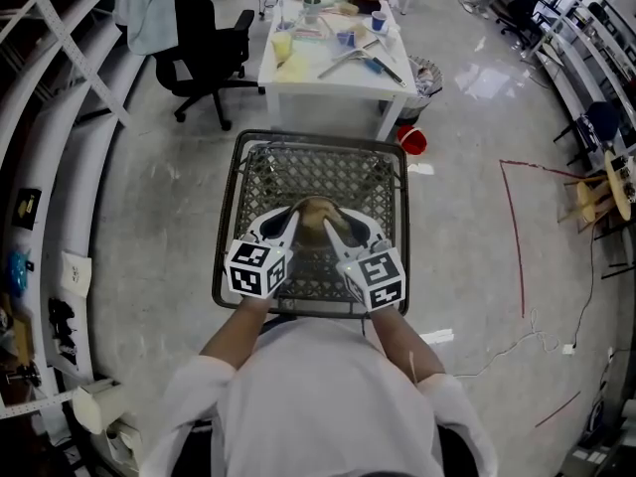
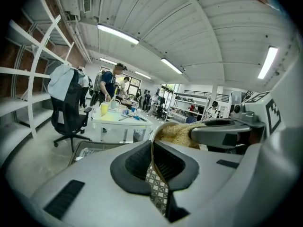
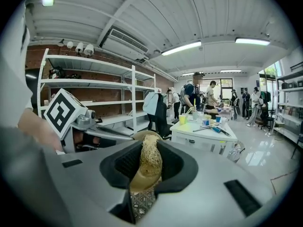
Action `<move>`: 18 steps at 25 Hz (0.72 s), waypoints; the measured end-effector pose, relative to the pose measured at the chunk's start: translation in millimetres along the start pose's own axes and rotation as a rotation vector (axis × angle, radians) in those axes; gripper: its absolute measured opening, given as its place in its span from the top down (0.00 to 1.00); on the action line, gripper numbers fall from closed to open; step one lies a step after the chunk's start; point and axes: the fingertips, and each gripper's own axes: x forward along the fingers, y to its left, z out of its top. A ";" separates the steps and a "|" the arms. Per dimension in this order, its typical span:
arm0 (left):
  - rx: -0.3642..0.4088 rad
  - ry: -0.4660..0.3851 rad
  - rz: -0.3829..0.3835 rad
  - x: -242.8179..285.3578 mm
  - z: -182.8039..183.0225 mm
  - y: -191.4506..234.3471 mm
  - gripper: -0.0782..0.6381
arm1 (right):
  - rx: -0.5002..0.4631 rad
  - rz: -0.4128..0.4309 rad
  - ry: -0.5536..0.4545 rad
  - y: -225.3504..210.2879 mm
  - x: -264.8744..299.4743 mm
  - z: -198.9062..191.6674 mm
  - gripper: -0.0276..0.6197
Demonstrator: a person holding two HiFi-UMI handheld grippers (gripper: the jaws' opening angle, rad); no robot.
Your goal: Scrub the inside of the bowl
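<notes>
Nearest me, my left tongs (image 2: 154, 169) pinch the thin rim of the round tan bowl (image 1: 316, 210) and my right tongs (image 3: 147, 171) clamp a straw-coloured fibrous scrub pad (image 3: 147, 157) inside it, so scrubbing seems under way, though I can't judge how clean the bowl is.

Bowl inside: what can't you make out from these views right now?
- Head view: the bowl is mostly covered by the left gripper and right gripper; its inside is too small to judge.
- Left gripper view: only the bowl's rim shows, clamped edge-on; the right gripper blocks the rest.
- Right gripper view: the scrubber fills the jaws; where it meets the bowl is hidden.
</notes>
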 end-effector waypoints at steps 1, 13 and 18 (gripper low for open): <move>-0.006 -0.002 0.001 -0.6 -0.2 2.0 0.83 | 0.000 -0.013 0.000 -2.3 -1.5 0.6 0.80; -0.046 -0.026 0.027 12.8 14.2 27.6 0.83 | 0.088 0.016 0.057 11.4 -6.2 -29.6 0.80; -0.058 -0.015 0.028 22.8 15.4 36.9 0.83 | 0.117 0.051 0.030 15.3 4.2 -24.0 0.80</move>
